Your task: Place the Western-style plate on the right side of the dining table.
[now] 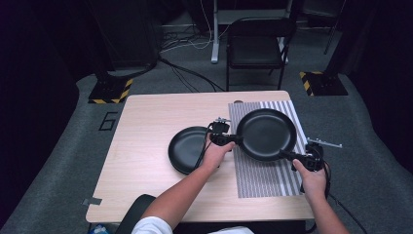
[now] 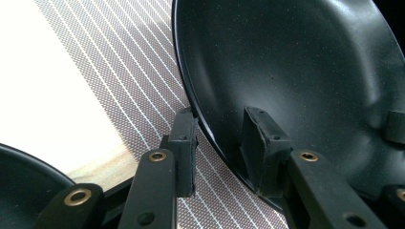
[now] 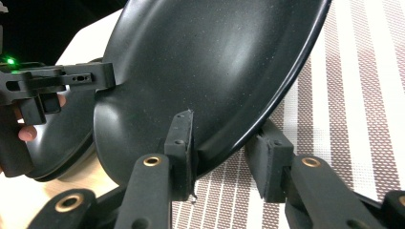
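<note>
Grippers (image 1: 229,140) (image 1: 293,156) pinch black pan (image 1: 266,132) rim.

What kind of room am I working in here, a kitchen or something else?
Probably a lab or recording studio, not a kitchen: dark curtained walls, hazard-striped stand bases on grey carpet, loose floor cables, and a folding chair behind the wooden table.

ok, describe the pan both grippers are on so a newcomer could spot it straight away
Start at the light wooden table and find the grey striped mat on its right half. The pan is the black round one over that mat, with a hand-held gripper at its rim on each side. Its neighbour, a smaller black pan, sits left of it on bare wood.
</note>
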